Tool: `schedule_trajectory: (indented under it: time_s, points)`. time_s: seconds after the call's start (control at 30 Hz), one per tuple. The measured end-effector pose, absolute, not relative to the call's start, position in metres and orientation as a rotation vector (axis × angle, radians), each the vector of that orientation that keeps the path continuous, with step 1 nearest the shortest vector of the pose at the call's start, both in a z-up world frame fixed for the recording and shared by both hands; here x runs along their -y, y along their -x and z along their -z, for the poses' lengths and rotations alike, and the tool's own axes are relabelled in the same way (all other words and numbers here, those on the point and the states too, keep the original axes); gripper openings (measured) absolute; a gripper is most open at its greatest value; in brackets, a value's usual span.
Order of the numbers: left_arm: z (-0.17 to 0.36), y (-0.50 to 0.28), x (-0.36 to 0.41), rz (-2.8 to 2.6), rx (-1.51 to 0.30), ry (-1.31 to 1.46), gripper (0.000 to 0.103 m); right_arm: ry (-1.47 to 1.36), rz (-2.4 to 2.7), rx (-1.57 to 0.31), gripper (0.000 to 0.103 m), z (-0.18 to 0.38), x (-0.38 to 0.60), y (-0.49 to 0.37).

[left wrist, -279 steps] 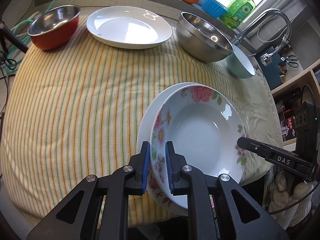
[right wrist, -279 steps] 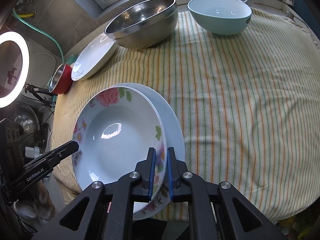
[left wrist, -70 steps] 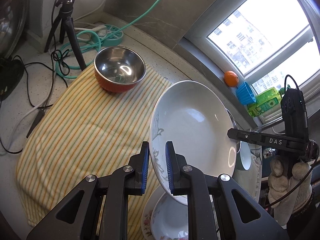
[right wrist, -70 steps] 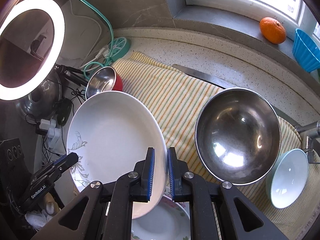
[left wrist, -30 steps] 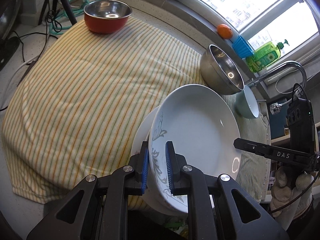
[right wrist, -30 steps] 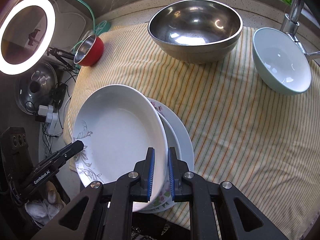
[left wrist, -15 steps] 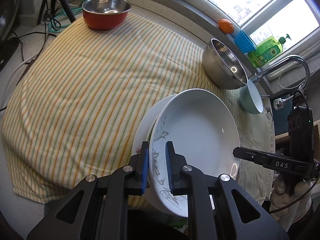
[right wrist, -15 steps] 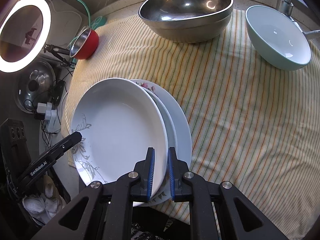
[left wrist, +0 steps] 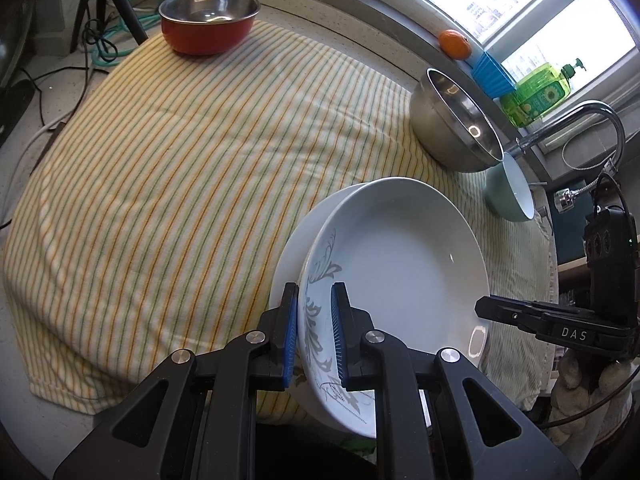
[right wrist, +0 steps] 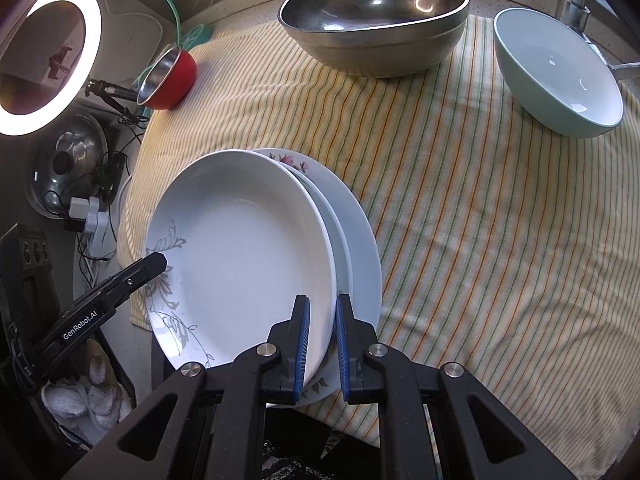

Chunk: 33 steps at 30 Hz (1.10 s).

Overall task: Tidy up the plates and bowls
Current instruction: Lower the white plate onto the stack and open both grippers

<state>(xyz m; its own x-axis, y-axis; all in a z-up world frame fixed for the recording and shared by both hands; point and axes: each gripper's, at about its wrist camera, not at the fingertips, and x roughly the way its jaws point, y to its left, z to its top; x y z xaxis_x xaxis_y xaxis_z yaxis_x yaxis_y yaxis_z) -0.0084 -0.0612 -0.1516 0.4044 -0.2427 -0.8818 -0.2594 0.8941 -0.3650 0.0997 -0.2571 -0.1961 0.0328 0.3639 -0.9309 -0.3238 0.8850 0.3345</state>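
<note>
A white plate with a grey leaf pattern (left wrist: 400, 272) (right wrist: 248, 252) lies on a stack near the front edge of the striped cloth. Under it are a flowered plate (right wrist: 298, 166) and a plain white plate (right wrist: 360, 248) (left wrist: 292, 256). My left gripper (left wrist: 314, 332) is shut on the leaf plate's near rim, by the pattern. My right gripper (right wrist: 320, 340) is shut on the opposite rim. Each gripper shows in the other's view, the right one (left wrist: 520, 316) and the left one (right wrist: 132, 276).
On the striped cloth (left wrist: 180, 160) stand a red bowl with a steel inside (left wrist: 208, 20) (right wrist: 170, 76) at the far corner, a large steel bowl (left wrist: 456, 120) (right wrist: 376, 12) and a pale green bowl (left wrist: 512, 196) (right wrist: 556, 76). A tap (left wrist: 580, 120) rises beyond them; a ring light (right wrist: 48, 60) glows at the left.
The leaf-pattern plate has come down from tilted above the stack to lie on it. Both grippers stayed shut on its rim and barely moved in the last half second.
</note>
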Motion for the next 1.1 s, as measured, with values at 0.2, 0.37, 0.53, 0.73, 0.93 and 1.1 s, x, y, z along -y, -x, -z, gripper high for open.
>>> schedule_trajectory:
  time_s: [0.2, 0.37, 0.53, 0.73, 0.93, 1.1]
  points:
    - [0.152, 0.005, 0.063, 0.002, -1.179, 0.472, 0.014, 0.016, -0.530, -1.440, 0.013, 0.194, 0.255, -0.097]
    - [0.152, 0.004, 0.067, 0.004, -1.182, 0.436, 0.014, 0.024, -0.532, -1.434, 0.014, 0.193, 0.257, -0.097]
    - [0.152, 0.003, 0.065, 0.002, -1.181, 0.447, 0.014, 0.025, -0.533, -1.422, 0.014, 0.193, 0.257, -0.095]
    - [0.151, 0.002, 0.065, -0.004, -1.176, 0.444, 0.014, 0.059, -0.530, -1.372, 0.014, 0.190, 0.255, -0.087]
    - [0.148, 0.003, 0.062, -0.011, -1.168, 0.451, 0.014, 0.003, -0.530, -1.334, 0.014, 0.186, 0.265, -0.084]
    - [0.134, 0.006, 0.056, -0.023, -1.129, 0.465, 0.014, -0.017, -0.523, -1.255, 0.014, 0.168, 0.273, -0.079]
